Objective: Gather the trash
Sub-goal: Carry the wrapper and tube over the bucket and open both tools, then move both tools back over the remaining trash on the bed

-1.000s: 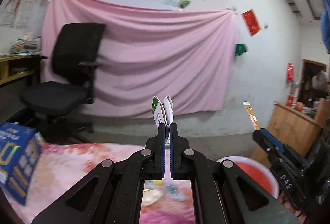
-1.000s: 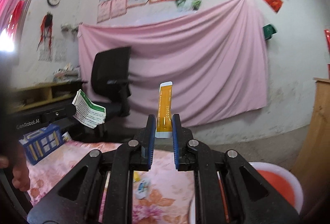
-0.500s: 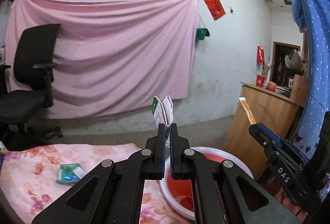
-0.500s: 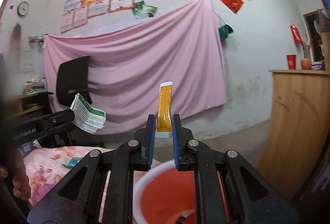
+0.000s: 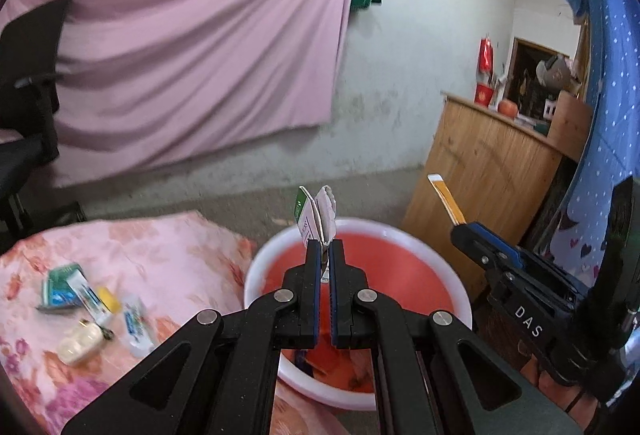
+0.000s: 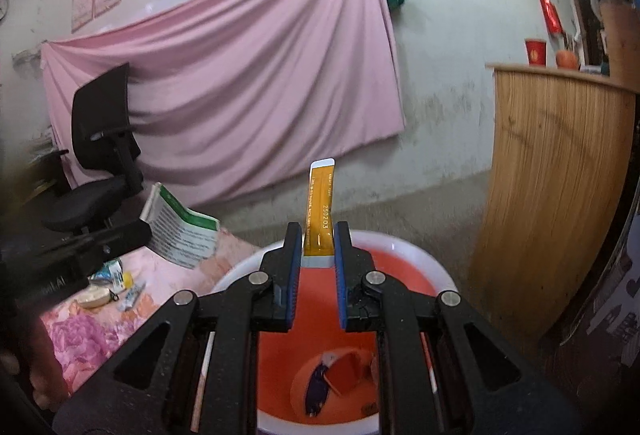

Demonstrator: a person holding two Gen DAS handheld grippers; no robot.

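Gripping trash in both tools, we hold them over the basin, whose white rim and red inside fill the space under the fingers. Our left gripper is clamped tight on a green-and-white paper packet that stands up out of the fingertips above the basin's far rim. Our right gripper is closed on the lower end of a yellow stick sachet, upright between the blue pads, with printed digits on its face. In the left wrist view we also see that sachet sticking up from the right tool just to the right of the basin.

Down in the basin's bottom lie a few discarded pieces, one dark and one red; what they are we cannot tell.

Just left of the basin, touching its rim or nearly so, is the floral pink cloth. On it more trash waits in a loose cluster: a green packet, small white tubes, something yellow and a pale oval piece.

Beyond, we see bare floor, a wooden counter to the right, a black office chair to the left, and a pink sheet hung across the back wall.
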